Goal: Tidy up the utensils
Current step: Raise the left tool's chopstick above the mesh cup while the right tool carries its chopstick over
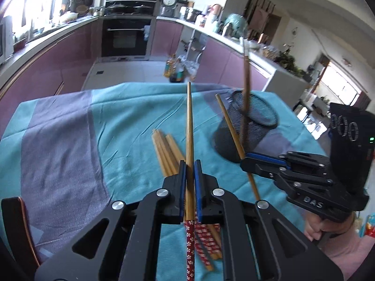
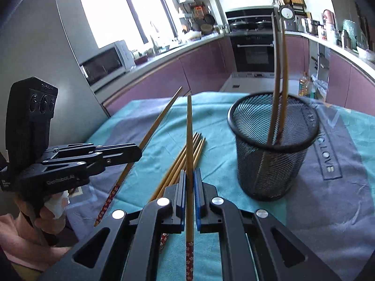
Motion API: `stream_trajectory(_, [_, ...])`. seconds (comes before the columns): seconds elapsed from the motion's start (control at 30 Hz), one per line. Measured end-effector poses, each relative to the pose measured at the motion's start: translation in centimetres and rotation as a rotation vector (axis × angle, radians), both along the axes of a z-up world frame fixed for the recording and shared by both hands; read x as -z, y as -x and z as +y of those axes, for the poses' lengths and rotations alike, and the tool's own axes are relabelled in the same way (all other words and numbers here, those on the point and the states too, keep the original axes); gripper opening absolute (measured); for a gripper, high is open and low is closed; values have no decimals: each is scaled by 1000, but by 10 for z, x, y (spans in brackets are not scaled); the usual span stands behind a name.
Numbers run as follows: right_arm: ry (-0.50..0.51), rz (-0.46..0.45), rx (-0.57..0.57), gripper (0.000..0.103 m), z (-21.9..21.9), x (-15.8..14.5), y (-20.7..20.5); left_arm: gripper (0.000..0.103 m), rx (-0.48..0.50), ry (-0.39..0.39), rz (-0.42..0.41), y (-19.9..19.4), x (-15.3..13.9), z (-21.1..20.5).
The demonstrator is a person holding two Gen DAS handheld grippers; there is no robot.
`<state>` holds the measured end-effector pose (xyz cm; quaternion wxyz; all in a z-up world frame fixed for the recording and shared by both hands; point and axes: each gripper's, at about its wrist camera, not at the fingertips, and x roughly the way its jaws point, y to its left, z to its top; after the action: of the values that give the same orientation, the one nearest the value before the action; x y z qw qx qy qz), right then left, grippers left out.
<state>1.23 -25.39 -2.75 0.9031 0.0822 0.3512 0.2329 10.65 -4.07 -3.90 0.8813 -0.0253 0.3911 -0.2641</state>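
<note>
In the left wrist view my left gripper (image 1: 189, 164) is shut on a wooden chopstick (image 1: 189, 121) that points away over the table, its red flowered end toward the camera. My right gripper (image 1: 243, 160) stands to its right, beside the black mesh cup (image 1: 253, 126). In the right wrist view my right gripper (image 2: 190, 173) is shut on another chopstick (image 2: 189, 128). My left gripper (image 2: 139, 152) is at the left with its chopstick slanting up. Several loose chopsticks (image 2: 198, 149) lie on the cloth below. Two chopsticks (image 2: 284, 70) stand in the mesh cup (image 2: 274, 164).
A teal and grey tablecloth (image 1: 70, 140) covers the table. A dark chair back (image 1: 16, 224) sits at the near left edge. A hand (image 2: 51, 210) grips the left gripper's handle. Beyond the table are purple kitchen cabinets and an oven (image 1: 126, 35).
</note>
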Motion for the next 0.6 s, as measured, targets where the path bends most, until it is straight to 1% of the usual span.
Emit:
stream_trajectory(0.23, [-48,-63,29,6,-18,-17,10,8,38,84,-28,6,-24,2])
stream_trajectory(0.43, [-49,-121,41,6,-24,-34,11,8,59,147,-82,10,-42,-4])
stream_trajectory(0.6, [-47,-179,60,6,-32,-54,11,8,56,189,-123,0,-55,-19])
